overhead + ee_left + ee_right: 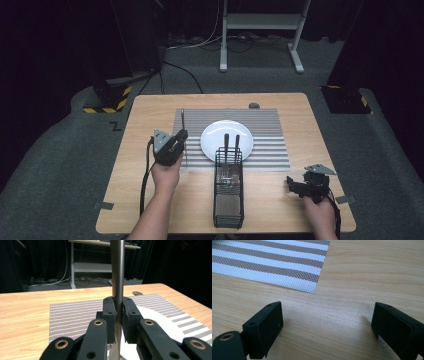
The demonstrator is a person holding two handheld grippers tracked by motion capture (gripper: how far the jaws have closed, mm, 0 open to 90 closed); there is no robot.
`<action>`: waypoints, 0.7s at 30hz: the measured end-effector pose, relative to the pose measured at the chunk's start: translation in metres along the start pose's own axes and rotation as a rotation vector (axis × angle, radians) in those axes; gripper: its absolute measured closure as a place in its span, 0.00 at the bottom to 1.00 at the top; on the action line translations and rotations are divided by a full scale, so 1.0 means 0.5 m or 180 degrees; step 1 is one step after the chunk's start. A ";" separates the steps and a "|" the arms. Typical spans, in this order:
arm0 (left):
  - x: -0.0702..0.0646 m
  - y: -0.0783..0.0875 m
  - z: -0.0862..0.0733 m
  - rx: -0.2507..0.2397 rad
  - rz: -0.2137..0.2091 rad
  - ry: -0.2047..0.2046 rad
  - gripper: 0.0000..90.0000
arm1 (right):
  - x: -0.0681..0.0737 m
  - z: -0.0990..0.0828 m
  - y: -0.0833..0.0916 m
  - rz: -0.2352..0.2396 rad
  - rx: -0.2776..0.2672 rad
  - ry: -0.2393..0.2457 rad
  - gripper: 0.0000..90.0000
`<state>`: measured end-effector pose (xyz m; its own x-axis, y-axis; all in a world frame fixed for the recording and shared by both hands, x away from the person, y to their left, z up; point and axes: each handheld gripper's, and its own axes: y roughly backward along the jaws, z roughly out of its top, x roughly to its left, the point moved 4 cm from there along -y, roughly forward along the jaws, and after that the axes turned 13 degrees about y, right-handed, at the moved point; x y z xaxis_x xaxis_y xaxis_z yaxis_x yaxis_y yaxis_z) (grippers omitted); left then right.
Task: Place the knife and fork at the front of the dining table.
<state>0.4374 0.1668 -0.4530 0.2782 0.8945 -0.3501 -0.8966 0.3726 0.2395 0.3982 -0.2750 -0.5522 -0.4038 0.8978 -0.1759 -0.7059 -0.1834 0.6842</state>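
A long metal utensil (117, 270) stands between the jaws of my left gripper (118, 307), which is shut on it. Its round handle rises above the jaws and a flat, blade-like end (115, 347) shows below them. In the high view, the left gripper (177, 141) holds the utensil (182, 117) over the striped placemat (265, 155), just left of the white plate (220, 131). My right gripper (294, 186) rests low at the table's front right. It is open (327, 322), with bare wood between its jaws.
A black wire caddy (228, 200) stands in front of the plate with two dark-handled utensils (226, 145) upright in it. A small dark round object (254, 105) lies at the table's far edge. The placemat corner (274, 262) lies ahead of the right gripper.
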 end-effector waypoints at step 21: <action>0.017 -0.037 -0.013 0.0135 0.0105 0.0101 0.91 | -0.001 0.000 0.000 0.0001 -0.0003 0.0004 0.11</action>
<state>0.4544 0.1659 -0.4664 0.2371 0.8984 -0.3696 -0.8894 0.3538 0.2893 0.3981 -0.2753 -0.5522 -0.4048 0.8972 -0.1767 -0.7063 -0.1840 0.6835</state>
